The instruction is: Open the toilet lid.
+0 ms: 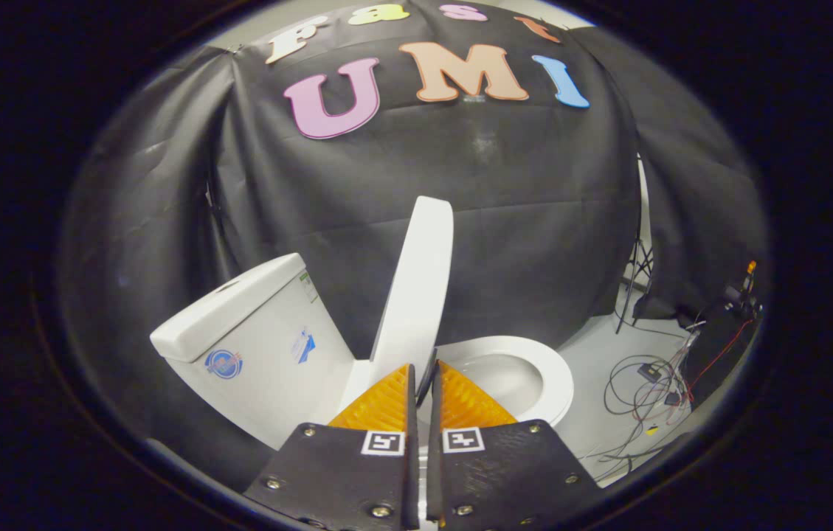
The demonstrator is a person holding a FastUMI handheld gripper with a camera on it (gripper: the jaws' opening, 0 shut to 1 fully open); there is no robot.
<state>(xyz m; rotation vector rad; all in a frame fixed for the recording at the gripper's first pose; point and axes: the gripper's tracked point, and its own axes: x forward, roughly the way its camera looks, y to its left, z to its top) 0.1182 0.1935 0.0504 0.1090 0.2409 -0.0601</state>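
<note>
**Toilet lid raised, edge pinched in your gripper**

Toilet lid (416,295) stands lifted nearly upright above the bowl, leaning slightly toward the cistern (254,332), with its lower edge running down into the narrow gap between your fingers. Your gripper (423,380) has its jaws drawn almost together, and both fingers appear to press on that thin lid edge, one on each face. Beyond the fingers and just to one side of the lid, the seat ring (552,376) lies flat and uncovered on the bowl. The cistern sits on the other side of the lid, close beside it, its cover in place. A tangle of cables (645,383) lies on the pale floor (593,339) past the bowl, near a stand's legs (637,273) against the booth cloth.
</note>
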